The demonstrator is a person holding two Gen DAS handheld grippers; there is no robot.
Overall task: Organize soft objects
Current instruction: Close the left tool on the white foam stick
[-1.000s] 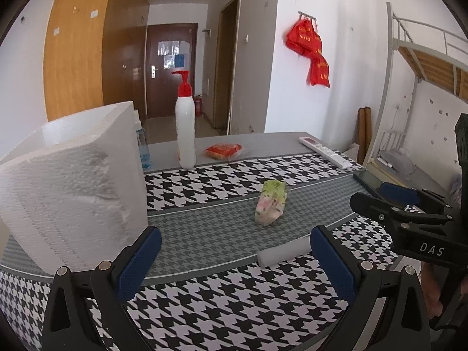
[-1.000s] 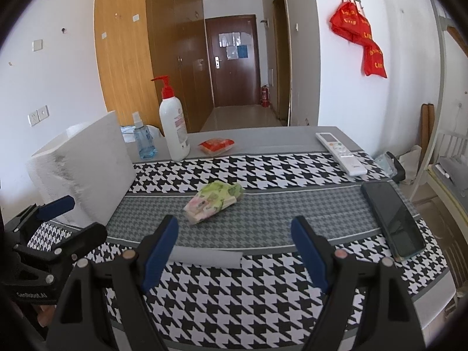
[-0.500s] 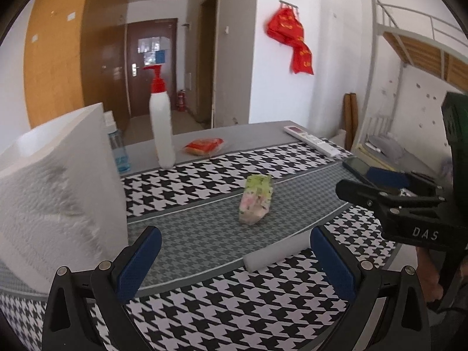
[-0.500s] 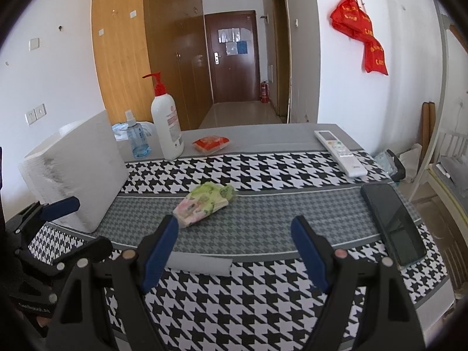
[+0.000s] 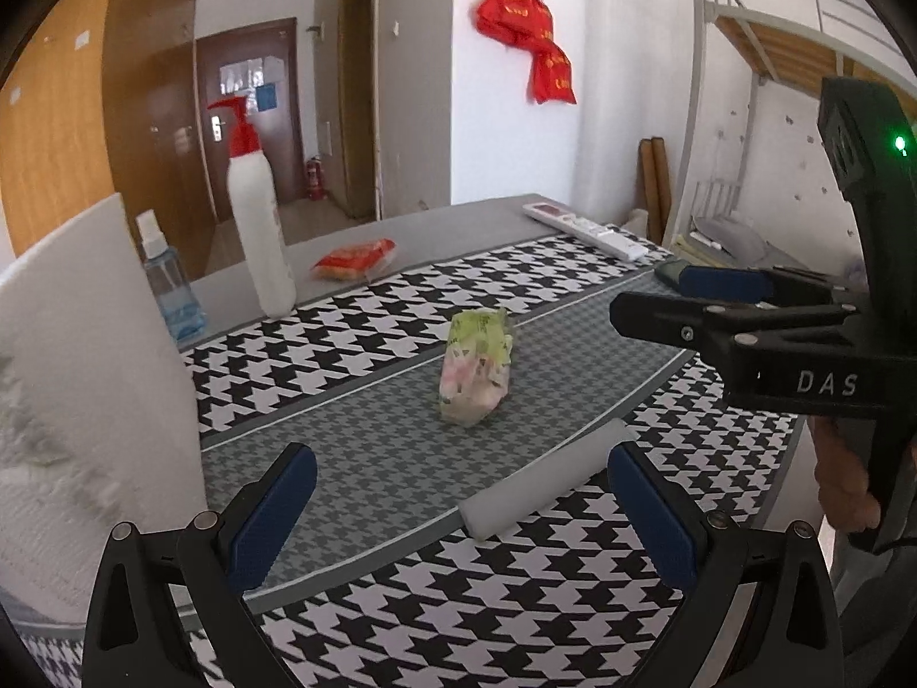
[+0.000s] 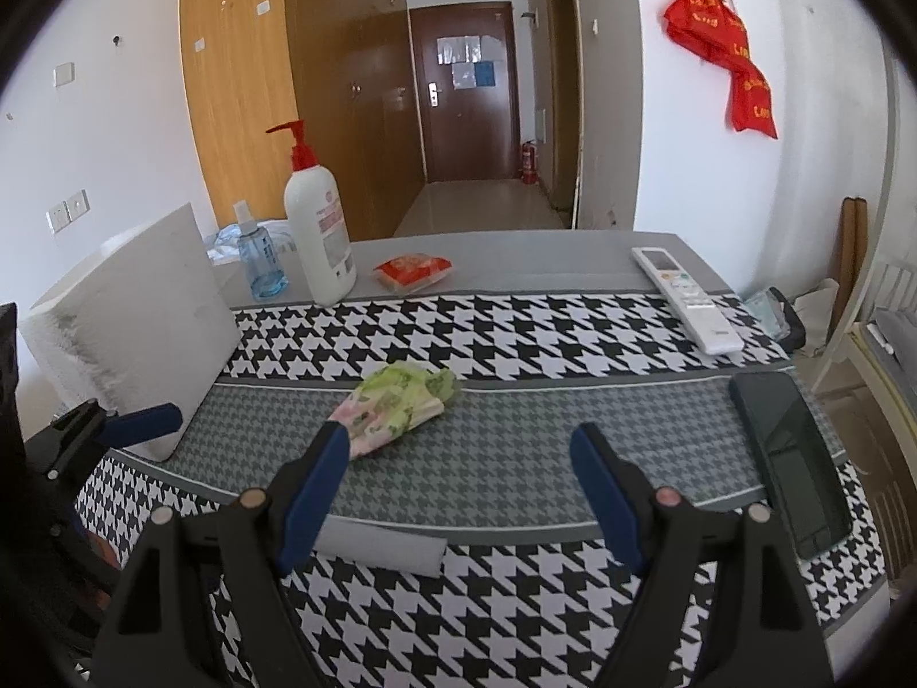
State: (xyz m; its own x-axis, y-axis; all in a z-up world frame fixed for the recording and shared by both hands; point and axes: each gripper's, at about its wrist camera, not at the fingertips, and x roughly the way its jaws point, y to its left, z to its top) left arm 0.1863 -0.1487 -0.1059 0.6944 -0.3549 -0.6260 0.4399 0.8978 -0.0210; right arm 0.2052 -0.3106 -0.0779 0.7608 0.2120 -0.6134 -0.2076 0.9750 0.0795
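Currently the white foam roll (image 5: 547, 479) lies crosswise on the desk (image 6: 516, 338), just ahead of both spread, empty jaws, left gripper (image 5: 461, 516) apparently nearer than right gripper (image 6: 458, 493).

**Soft things on the houndstooth cloth**

A crumpled green-and-pink floral pouch (image 6: 395, 410) lies on its side on the grey middle band of the cloth. A white foam roll (image 5: 544, 479) lies flat nearer the front edge, across the border between grey band and black-and-white check. A large white foam block (image 6: 137, 327) stands at the left.
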